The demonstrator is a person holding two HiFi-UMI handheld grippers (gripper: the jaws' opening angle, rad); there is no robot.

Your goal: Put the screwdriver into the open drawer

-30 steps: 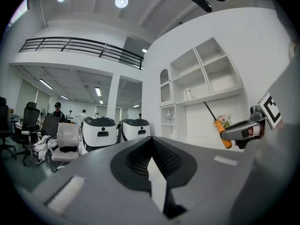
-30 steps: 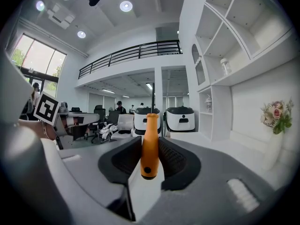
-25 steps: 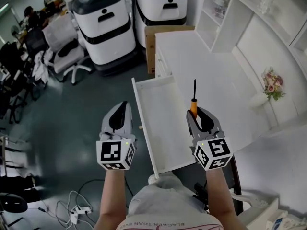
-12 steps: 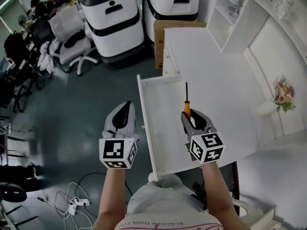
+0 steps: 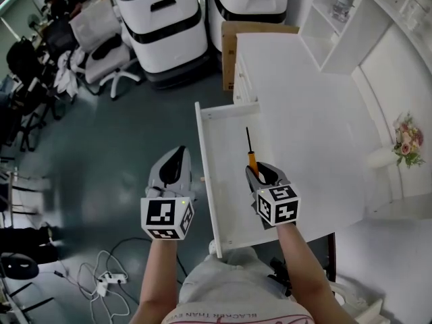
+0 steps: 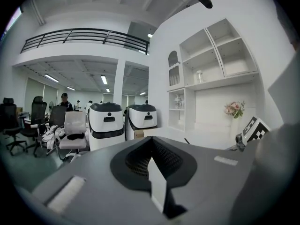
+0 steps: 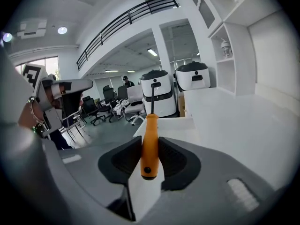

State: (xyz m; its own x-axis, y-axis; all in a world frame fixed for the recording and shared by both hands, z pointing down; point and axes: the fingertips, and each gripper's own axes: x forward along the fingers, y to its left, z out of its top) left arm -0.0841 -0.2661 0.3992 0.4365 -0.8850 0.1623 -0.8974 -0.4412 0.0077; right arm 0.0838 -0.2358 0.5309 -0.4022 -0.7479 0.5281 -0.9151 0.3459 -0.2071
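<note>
Drawer (image 5: 226,147) beneath screwdriver (image 5: 251,159) in right tongs (image 5: 260,174)

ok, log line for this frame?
right tool: shut on screwdriver, over open drawer | left tool: shut, empty, beside drawer | screwdriver: not yet released

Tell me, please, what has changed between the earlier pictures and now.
The right gripper, still clamped on the screwdriver, has sunk and shifted left in the head view, carrying the tool from the right edge of the open drawer to over its inside. Nothing was taken or released. The left gripper stays shut and empty beside the drawer.
</note>
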